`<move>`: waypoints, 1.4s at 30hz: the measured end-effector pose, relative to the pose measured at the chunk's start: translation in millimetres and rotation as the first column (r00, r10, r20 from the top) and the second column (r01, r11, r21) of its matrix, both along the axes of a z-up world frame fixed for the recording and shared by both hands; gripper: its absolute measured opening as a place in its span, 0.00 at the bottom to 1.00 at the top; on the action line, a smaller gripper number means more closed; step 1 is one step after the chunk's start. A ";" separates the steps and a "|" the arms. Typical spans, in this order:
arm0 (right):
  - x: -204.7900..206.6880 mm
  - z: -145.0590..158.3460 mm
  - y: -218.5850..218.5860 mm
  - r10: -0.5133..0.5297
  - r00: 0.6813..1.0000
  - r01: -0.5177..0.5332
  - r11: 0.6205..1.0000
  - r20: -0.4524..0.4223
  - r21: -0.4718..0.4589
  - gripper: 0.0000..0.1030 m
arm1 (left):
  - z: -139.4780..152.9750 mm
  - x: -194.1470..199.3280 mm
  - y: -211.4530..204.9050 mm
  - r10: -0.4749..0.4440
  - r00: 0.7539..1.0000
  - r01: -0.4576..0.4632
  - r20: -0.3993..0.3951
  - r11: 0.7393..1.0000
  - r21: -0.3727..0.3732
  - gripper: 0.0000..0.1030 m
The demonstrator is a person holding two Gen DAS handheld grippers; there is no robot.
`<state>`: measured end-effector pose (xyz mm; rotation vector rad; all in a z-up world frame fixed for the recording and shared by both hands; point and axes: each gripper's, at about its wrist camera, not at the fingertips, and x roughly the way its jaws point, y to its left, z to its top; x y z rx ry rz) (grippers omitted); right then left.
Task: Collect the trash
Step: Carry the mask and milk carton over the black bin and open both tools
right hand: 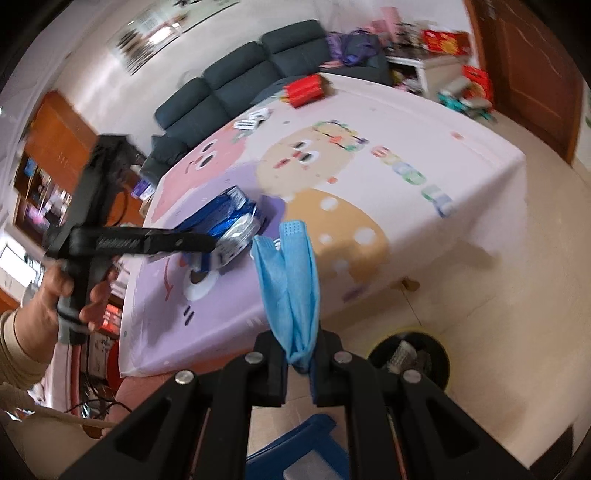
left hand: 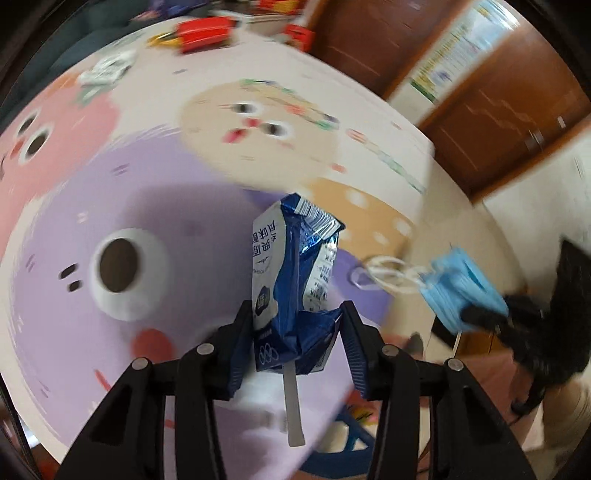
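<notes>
Between the left gripper's (left hand: pixel 295 332) jaws we've got a crushed blue milk carton (left hand: pixel 295 280) pinched at its lower end, straw (left hand: pixel 292 406) dangling underneath, the whole thing lifted off the cartoon tablecloth (left hand: pixel 147 206). Over on the right gripper (right hand: pixel 300 363) the jaws are squeezed nearly together on a folded blue face mask (right hand: pixel 291 280), which sticks up out of them, ear loops (left hand: pixel 388 273) trailing loose in the left view.

So both hands are loaded and we'd say the step now is the carry to the bin. The black trash bin (right hand: pixel 410 354) sits on the floor just past the table corner, to the right of the right gripper, already with something in it.

Tips from us: keep the squeeze steady, since the carton is crumpled and could slip. Get each gripper properly above the bin mouth before letting go; the mask is light and its loops may snag on a finger, so a small shake probably helps. More wrappers (left hand: pixel 107 70) and a red box (left hand: pixel 205 31) wait at the far end of the table.
</notes>
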<state>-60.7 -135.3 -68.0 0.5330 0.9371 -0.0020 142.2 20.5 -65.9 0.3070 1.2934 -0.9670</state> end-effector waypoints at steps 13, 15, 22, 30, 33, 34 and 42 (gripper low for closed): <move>-64.6 -81.1 -42.3 -0.236 0.946 0.258 0.963 -0.222 0.075 0.08 | -32.2 -124.4 -91.4 -0.312 0.950 0.313 -0.018 0.944 0.105 0.43; -70.1 -103.7 -52.6 -0.263 0.924 0.301 0.948 -0.279 0.103 0.08 | -46.5 -133.1 -104.9 -0.321 0.946 0.324 -0.039 0.936 0.135 0.43; -75.1 -182.2 -79.9 -0.304 0.851 0.407 0.897 -0.429 0.171 0.08 | -108.6 -152.2 -141.1 -0.369 0.929 0.363 -0.026 0.894 0.263 0.43; -74.3 -228.1 -99.1 -0.329 0.808 0.474 0.856 -0.489 0.206 0.11 | -174.6 -150.8 -169.7 -0.350 0.936 0.340 -0.036 0.872 0.352 0.43; -67.9 -241.1 -104.2 -0.355 0.793 0.505 0.837 -0.496 0.209 0.14 | -191.1 -147.3 -179.9 -0.365 0.931 0.340 -0.010 0.859 0.382 0.44; -65.3 -244.9 -104.6 -0.363 0.792 0.513 0.832 -0.491 0.213 0.16 | -195.7 -145.4 -181.8 -0.365 0.931 0.340 -0.008 0.858 0.385 0.44; -58.5 -256.8 -101.0 -0.367 0.783 0.524 0.825 -0.503 0.213 0.31 | -212.3 -143.5 -190.7 -0.330 0.944 0.290 0.015 0.851 0.437 0.71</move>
